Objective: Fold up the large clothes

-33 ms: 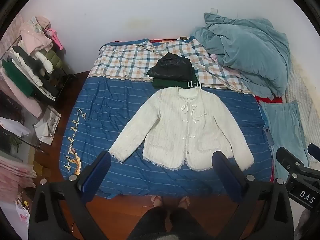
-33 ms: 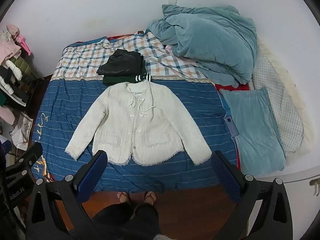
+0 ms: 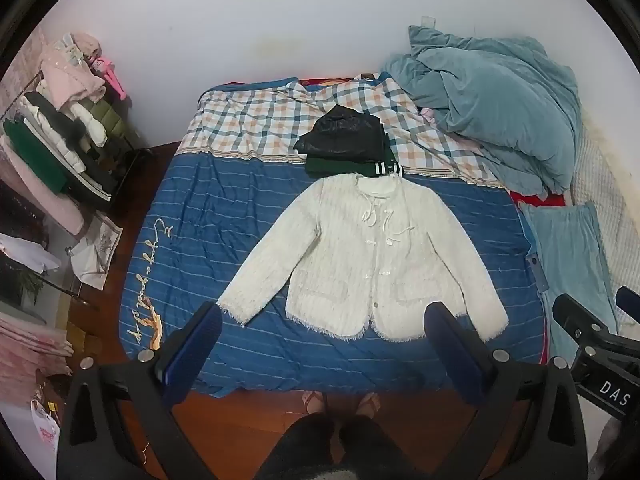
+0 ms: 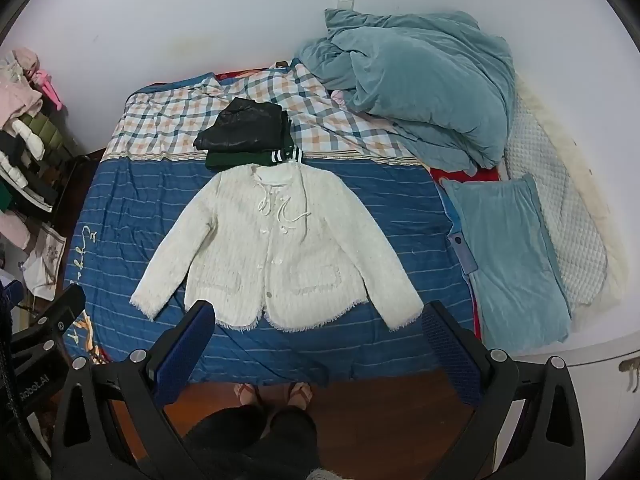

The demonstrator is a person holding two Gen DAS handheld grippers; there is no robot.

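Note:
A white tweed jacket (image 3: 360, 256) (image 4: 276, 248) lies flat and face up on the blue striped bed sheet (image 3: 200, 220) (image 4: 400, 208), buttoned, with both sleeves spread out and down. My left gripper (image 3: 322, 316) hovers high above the bed's near edge, open, with nothing between its blue pads. My right gripper (image 4: 318, 310) hangs open at about the same height, also holding nothing. In each wrist view the other gripper's body shows at the frame's edge.
Just beyond the jacket's collar sits a folded pile (image 3: 344, 140) (image 4: 244, 128), black on dark green. A teal duvet (image 3: 492, 112) and a teal pillow (image 3: 568, 256) fill the bed's right side. A clothes rack (image 3: 60, 148) stands left. A person's feet (image 3: 340, 400) are at the bed's edge.

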